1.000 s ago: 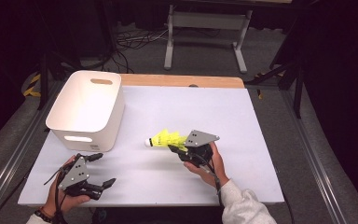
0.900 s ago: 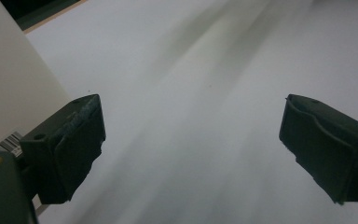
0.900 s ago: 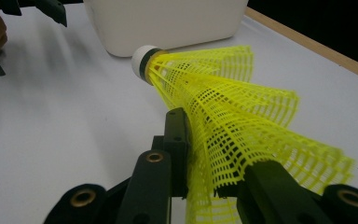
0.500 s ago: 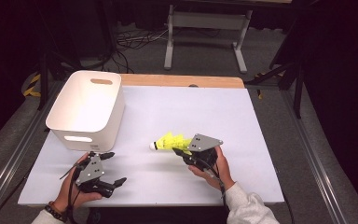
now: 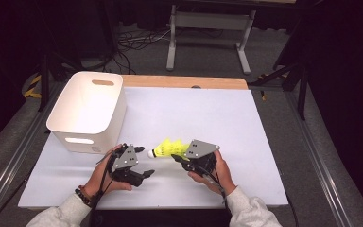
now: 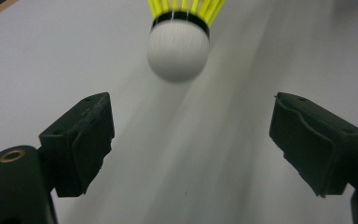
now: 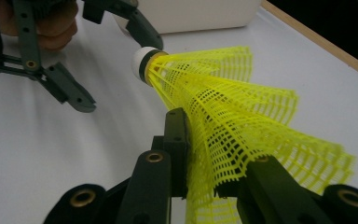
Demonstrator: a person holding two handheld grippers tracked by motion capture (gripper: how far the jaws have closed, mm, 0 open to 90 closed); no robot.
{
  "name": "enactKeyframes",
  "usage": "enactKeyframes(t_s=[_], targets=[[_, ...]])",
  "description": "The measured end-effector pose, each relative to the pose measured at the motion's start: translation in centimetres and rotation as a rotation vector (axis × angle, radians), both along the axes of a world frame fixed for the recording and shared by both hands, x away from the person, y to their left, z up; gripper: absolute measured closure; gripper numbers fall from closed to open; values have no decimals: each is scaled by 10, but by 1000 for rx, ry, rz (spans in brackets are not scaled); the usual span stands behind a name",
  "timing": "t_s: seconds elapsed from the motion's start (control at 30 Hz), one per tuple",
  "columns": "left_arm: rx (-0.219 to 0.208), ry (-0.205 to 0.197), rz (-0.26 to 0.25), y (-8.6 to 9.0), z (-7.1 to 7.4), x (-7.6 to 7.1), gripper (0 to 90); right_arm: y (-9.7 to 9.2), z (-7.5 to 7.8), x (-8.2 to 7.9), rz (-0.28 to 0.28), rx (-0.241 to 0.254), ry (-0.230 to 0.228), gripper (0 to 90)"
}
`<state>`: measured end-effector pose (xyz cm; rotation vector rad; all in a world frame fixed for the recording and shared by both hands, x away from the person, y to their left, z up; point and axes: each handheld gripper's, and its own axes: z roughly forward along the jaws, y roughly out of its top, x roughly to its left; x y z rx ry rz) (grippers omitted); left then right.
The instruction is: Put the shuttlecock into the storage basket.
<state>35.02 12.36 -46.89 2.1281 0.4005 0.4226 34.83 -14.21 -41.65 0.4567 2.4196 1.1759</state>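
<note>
White bench (image 5: 246, 132) under my hands carries a white bin (image 5: 87, 111) with a slotted handle at its back left, well apart from the rest. Near the front edge my right tongs (image 7: 203, 186) pinch the yellow mesh skirt of a shuttlecock (image 5: 166, 149), holding it off the bench with its white cork tip (image 6: 178, 49) pointing left. My left tongs (image 5: 141, 161) gape wide just short of that tip, touching nothing.
</note>
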Motion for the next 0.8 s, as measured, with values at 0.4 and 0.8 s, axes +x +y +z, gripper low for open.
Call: enactKeyframes(t_s=[0.4, 0.8], targets=[[76, 10, -24, -31, 2, 14, 403, 21, -7, -10, 55, -120, -52, 790], [78, 25, -29, -42, -2, 16, 471, 31, -6, -16, 97, -188, -69, 756]])
